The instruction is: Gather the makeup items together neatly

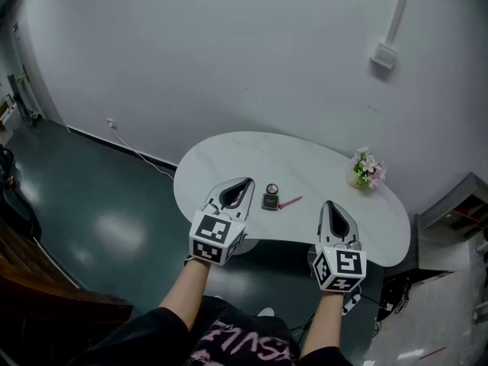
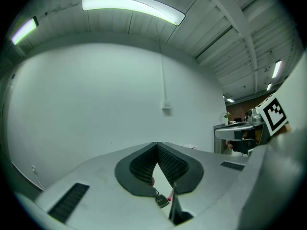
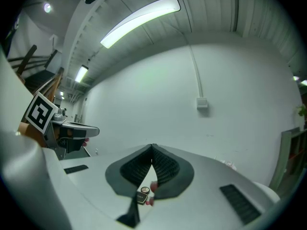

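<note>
A white wall (image 1: 229, 52) and a dark floor (image 1: 99, 204) frame a white, kidney-shaped table (image 1: 229, 155). Both tools hover level over the table's near edge. The left gripper (image 1: 245, 181) has its jaws pressed together at the tips, with nothing between them. The right gripper (image 1: 328, 204) is closed the same way, and empty too. A small pot of flowers (image 1: 367, 169) stands by the far right edge, well apart from everything else.

The makeup sits near the middle of the near edge, between the two grippers — a dark square case (image 1: 269, 201), a little round pot (image 1: 272, 188) just behind it, and a pink pencil (image 1: 290, 202) lying slantwise just to the case's right.
</note>
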Action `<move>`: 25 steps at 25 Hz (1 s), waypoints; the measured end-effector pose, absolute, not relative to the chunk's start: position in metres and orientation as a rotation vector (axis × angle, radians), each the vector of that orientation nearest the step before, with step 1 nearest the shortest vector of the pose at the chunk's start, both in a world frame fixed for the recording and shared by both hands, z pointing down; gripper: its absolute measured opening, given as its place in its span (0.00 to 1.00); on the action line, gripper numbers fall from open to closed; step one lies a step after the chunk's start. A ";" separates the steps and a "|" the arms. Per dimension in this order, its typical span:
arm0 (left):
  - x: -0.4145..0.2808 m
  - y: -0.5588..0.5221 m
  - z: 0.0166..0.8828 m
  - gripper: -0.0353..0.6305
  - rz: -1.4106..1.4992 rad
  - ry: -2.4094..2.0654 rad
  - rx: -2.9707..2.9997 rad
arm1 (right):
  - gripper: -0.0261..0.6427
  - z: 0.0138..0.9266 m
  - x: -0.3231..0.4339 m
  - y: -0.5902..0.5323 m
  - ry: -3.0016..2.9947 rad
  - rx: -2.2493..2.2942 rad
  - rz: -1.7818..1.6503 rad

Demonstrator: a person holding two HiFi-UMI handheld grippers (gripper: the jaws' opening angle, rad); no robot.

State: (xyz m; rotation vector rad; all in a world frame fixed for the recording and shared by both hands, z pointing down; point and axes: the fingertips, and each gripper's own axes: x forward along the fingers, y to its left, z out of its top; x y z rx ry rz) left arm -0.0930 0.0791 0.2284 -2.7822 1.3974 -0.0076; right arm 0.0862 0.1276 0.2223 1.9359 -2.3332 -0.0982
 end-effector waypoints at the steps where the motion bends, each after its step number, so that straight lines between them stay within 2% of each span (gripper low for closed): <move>1: -0.093 0.080 0.232 0.07 -0.017 1.392 -2.790 | 0.13 0.223 0.086 0.129 -2.334 1.933 -0.099; 25: -0.098 0.048 0.283 0.07 -0.123 1.366 -2.903 | 0.13 0.265 0.086 0.104 -2.260 1.935 -0.006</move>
